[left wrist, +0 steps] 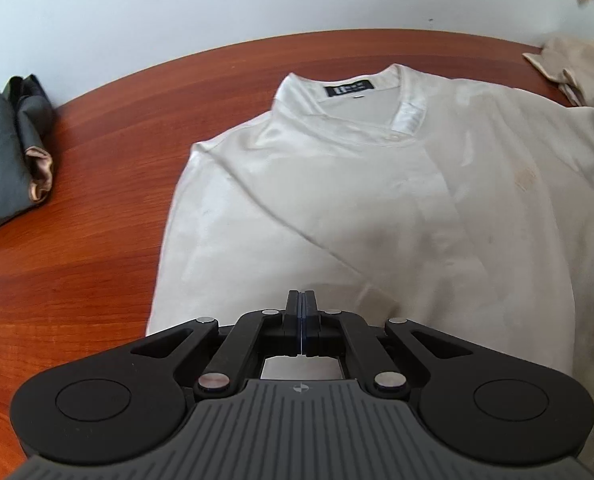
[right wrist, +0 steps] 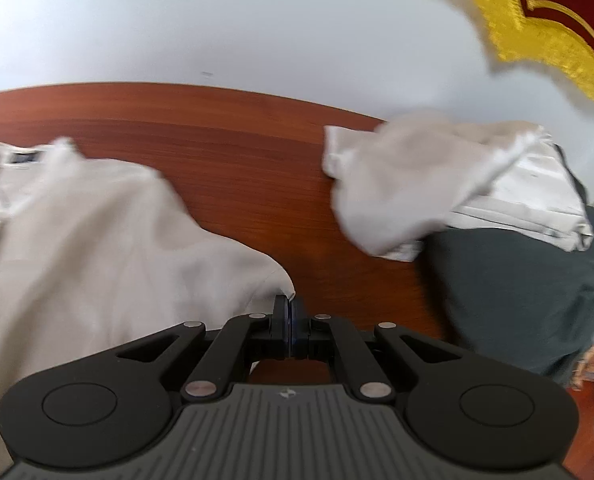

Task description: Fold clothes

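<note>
A cream collared shirt (left wrist: pixel 377 208) lies face up on the wooden table (left wrist: pixel 97 200), its collar with a black label toward the far edge. Its left side is folded in over the body. My left gripper (left wrist: pixel 301 298) is shut with nothing visible between its fingers, hovering over the shirt's lower middle. In the right wrist view the same shirt (right wrist: pixel 97 248) fills the left half. My right gripper (right wrist: pixel 288 304) is shut on the shirt's right edge, where a peak of cloth meets the fingertips.
A folded dark green garment (left wrist: pixel 9 152) with a tan lining lies at the table's left. A crumpled beige garment (right wrist: pixel 417 184) and a dark garment (right wrist: pixel 517 300) lie at the right. A white wall (left wrist: pixel 217 0) stands behind the table.
</note>
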### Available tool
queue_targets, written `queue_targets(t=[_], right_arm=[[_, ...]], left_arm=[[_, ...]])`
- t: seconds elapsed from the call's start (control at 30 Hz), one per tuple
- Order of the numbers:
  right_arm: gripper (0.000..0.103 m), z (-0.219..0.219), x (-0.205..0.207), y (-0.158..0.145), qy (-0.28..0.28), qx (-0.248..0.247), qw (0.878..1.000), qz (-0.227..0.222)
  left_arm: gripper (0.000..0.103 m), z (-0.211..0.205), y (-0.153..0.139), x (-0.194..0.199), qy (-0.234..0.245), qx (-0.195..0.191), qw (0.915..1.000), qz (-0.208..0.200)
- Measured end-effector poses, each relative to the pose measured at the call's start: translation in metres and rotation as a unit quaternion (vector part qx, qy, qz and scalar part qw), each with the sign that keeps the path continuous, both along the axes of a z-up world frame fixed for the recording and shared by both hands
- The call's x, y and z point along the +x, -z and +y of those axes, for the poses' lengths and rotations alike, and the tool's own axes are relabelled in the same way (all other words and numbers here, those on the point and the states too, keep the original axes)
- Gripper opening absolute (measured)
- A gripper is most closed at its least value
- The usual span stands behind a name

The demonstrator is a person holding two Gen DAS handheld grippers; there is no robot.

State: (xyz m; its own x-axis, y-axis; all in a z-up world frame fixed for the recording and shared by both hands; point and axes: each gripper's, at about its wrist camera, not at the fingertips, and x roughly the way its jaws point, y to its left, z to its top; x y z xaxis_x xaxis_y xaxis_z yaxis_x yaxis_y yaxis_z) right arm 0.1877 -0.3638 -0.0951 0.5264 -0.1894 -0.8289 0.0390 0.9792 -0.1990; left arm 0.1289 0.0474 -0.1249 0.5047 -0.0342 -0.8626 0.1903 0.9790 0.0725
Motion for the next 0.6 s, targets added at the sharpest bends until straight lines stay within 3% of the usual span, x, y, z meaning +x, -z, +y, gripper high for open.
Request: queue_targets(t=[0.17,0.2,0.23,0.3,0.43,0.6], right_arm=[[0.002,-0.017,0.012,0.015,0.017,-0.027,0.999,0.024],[0.009,-0.016,0.013,0.016,0.017,-0.027,0.999,0.024],[0.022,-0.015,0.012,0.015,0.015,-0.028,0.999,0.023],[0.031,-0.01,0.008,0.012,0.004,-0.026,0.999,0.018],[0.031,0.007,0.001,0.007,-0.022,-0.014,1.0,0.016],[0.032,0.022,-0.012,-0.004,-0.036,0.017,0.999,0.01]], left_arm=[[0.003,0.0,0.0,-0.004,0.004,-0.008,0.9999,0.009],[0.004,-0.002,-0.001,-0.006,0.008,-0.01,0.9999,0.009],[0.006,-0.004,0.0,-0.006,0.01,-0.011,0.9998,0.01],[0.011,-0.009,0.001,-0.008,0.013,-0.011,0.9998,0.012],[0.025,-0.017,0.004,-0.009,0.02,-0.012,0.9996,0.017],[0.03,-0.025,0.009,-0.007,0.026,-0.014,0.9993,0.023]])
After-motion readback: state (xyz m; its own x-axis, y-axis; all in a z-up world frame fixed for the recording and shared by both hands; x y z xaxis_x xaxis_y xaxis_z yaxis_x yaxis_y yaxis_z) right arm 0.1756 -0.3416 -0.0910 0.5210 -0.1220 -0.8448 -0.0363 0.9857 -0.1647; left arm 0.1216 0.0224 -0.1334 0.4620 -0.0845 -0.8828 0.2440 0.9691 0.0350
